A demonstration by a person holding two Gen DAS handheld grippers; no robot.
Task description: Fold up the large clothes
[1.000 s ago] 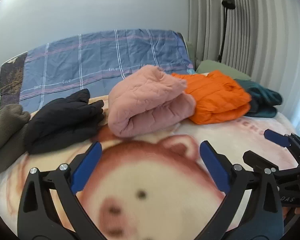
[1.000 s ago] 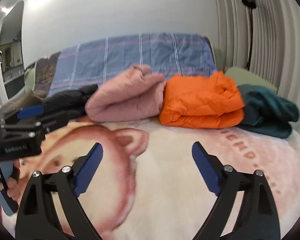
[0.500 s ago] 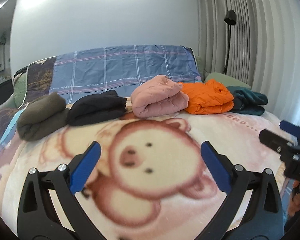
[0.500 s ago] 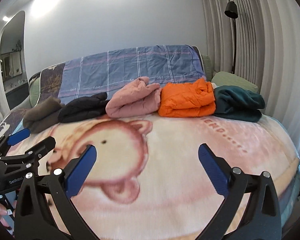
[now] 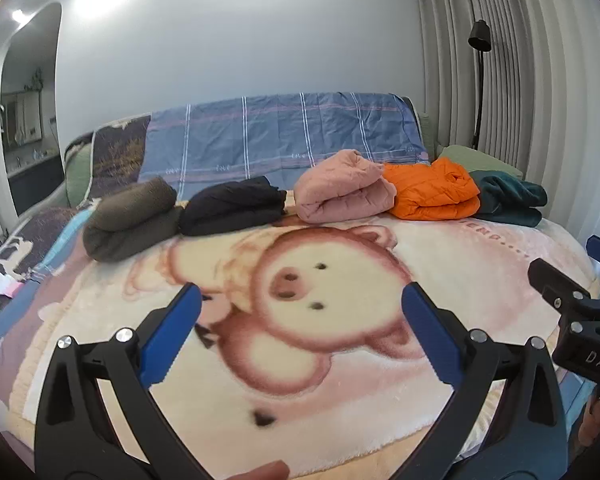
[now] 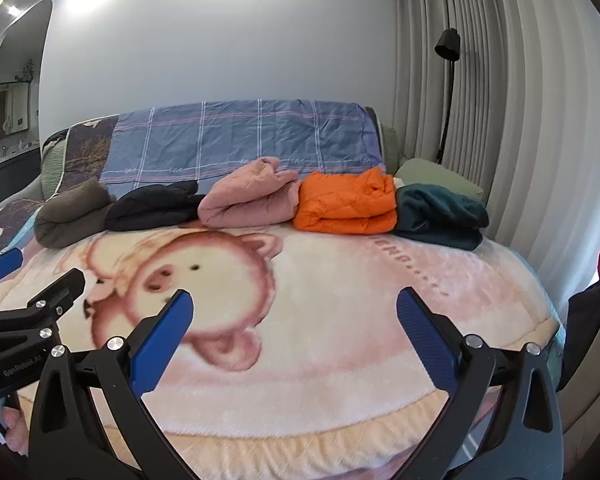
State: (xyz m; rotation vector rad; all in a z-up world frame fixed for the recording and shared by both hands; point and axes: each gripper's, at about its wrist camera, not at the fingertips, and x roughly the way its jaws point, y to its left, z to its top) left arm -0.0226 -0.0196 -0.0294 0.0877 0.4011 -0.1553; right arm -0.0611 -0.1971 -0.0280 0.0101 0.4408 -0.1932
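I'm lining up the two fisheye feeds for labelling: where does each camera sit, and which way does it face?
Left wrist: behind the open left gripper, facing the bed's headboard; the right gripper and fingertips show.
Right wrist: behind the open right gripper, facing likewise; the left gripper shows.
Shared: pink bear-print fleece blanket, folded orange quilted jacket, folded pink quilted garment.

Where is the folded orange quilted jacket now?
The folded orange quilted jacket lies in the row at the bed's far end, between the pink folded garment and the dark teal one.
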